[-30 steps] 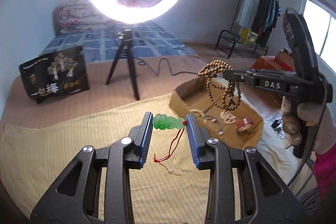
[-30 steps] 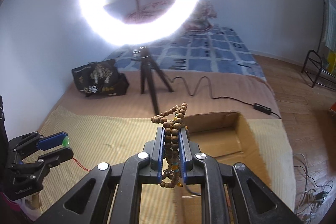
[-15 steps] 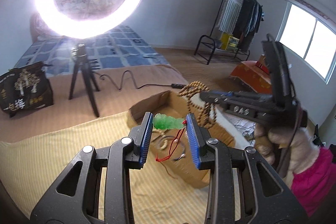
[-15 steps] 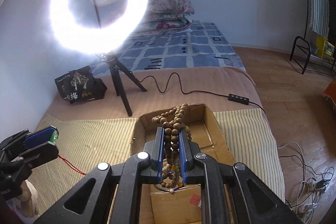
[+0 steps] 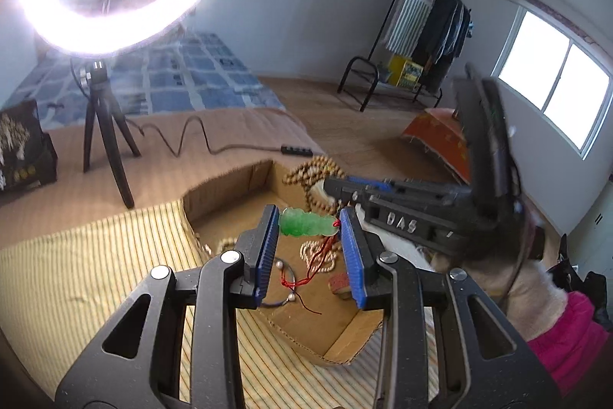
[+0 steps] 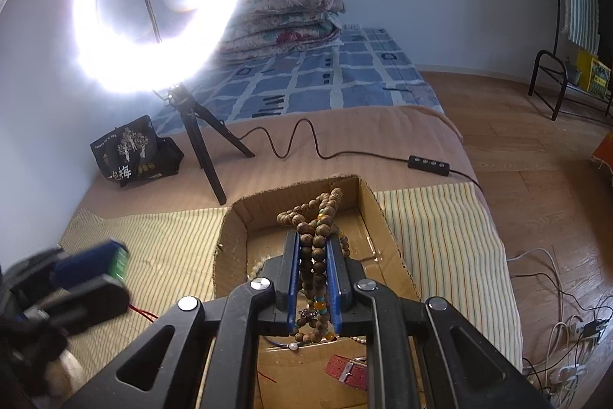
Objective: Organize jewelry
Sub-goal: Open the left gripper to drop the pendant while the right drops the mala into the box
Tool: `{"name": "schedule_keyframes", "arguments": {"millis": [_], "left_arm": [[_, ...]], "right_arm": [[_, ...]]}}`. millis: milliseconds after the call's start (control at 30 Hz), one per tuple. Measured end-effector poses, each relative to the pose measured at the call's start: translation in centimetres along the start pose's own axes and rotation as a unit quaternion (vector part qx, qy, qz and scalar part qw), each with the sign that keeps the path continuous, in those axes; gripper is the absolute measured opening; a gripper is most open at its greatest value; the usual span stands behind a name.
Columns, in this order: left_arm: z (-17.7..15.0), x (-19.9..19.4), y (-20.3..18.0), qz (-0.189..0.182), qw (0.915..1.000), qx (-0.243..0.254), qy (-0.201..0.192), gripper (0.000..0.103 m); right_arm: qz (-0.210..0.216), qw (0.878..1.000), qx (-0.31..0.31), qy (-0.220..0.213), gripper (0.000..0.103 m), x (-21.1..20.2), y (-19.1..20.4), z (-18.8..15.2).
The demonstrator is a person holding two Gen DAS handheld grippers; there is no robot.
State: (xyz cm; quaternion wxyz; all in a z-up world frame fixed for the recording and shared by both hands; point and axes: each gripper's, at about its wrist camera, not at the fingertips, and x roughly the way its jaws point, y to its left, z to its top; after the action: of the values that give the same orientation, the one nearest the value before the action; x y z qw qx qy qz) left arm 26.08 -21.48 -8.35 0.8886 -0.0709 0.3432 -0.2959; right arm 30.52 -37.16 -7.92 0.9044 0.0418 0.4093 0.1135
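Note:
My left gripper (image 5: pixel 308 225) is shut on a green jade pendant (image 5: pixel 304 223) whose red cord (image 5: pixel 314 265) hangs down over the open cardboard box (image 5: pixel 230 179). My right gripper (image 6: pixel 314 244) is shut on a string of brown wooden beads (image 6: pixel 316 217) and holds it above the same box (image 6: pixel 230 229). In the left wrist view the right gripper (image 5: pixel 337 184) comes in from the right with the beads (image 5: pixel 310 171) dangling over the box. In the right wrist view the left gripper (image 6: pixel 115 263) is blurred at the far left.
The box holds a thin bracelet with pearls (image 5: pixel 285 280), a pale bead chain (image 5: pixel 318 253) and a red strap (image 6: pixel 346 368). It sits on a striped yellow cloth (image 5: pixel 95 275). A ring light on a tripod (image 6: pixel 195 137), its cable (image 6: pixel 306 144) and a black bag (image 6: pixel 130 150) stand behind.
Both grippers have moved over the cardboard box with their loads still held. The left gripper swung right, so the pendant now hangs above the box instead of the cloth.

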Motion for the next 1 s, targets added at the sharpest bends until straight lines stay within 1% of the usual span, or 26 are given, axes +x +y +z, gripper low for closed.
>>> {"name": "schedule_keyframes", "arguments": {"millis": [167,333,600,733,767,800,833,867,900,933,967,1000], "left_arm": [[-1.8,2.6,0.5,0.02,0.9991,-0.001,0.036,0.032],[-3.2,3.8,0.8,0.037,0.9978,0.004,0.055,0.032],[-3.4,3.9,0.7,0.044,0.997,0.007,0.063,0.033],[-3.3,3.7,0.7,0.045,0.997,0.01,0.062,0.033],[-3.3,3.7,0.7,0.047,0.997,0.009,0.061,0.033],[-3.3,3.7,0.7,0.046,0.997,0.009,0.062,0.033],[-3.3,3.7,0.7,0.046,0.9968,0.008,0.064,0.033],[-3.4,3.8,0.7,0.048,0.9966,0.008,0.066,0.033],[-3.4,3.9,0.7,0.049,0.9965,0.009,0.068,0.035],[-3.4,3.9,0.7,0.048,0.9964,0.009,0.069,0.043],[-3.5,3.9,0.7,0.05,0.9964,0.009,0.069,0.048],[-3.5,3.8,0.7,0.051,0.9964,0.009,0.068,0.055]], "right_arm": [[-0.008,1.0,-0.004,0.016,0.011,1.3,-0.6,-0.5],[-0.014,1.0,0.003,0.025,0.011,2.2,-1.6,-0.8],[-0.018,0.999,0.004,0.035,0.011,2.9,-1.8,-1.2],[-0.022,0.999,0.004,0.033,0.015,3.1,-1.7,-1.0],[-0.021,0.999,0.004,0.032,0.018,3.0,-1.7,-1.0],[-0.021,0.999,0.004,0.029,0.026,3.0,-1.6,-1.0],[-0.023,0.999,0.003,0.026,0.03,2.9,-1.5,-0.9],[-0.024,0.999,0.002,0.025,0.031,2.8,-1.5,-0.9],[-0.027,0.999,0.001,0.024,0.034,2.8,-1.4,-0.9],[-0.03,0.999,0.0,0.024,0.046,2.8,-1.3,-0.9],[-0.034,0.999,0.0,0.023,0.053,2.8,-1.3,-0.9],[-0.036,0.999,0.0,0.021,0.063,2.8,-1.2,-1.0]]}}
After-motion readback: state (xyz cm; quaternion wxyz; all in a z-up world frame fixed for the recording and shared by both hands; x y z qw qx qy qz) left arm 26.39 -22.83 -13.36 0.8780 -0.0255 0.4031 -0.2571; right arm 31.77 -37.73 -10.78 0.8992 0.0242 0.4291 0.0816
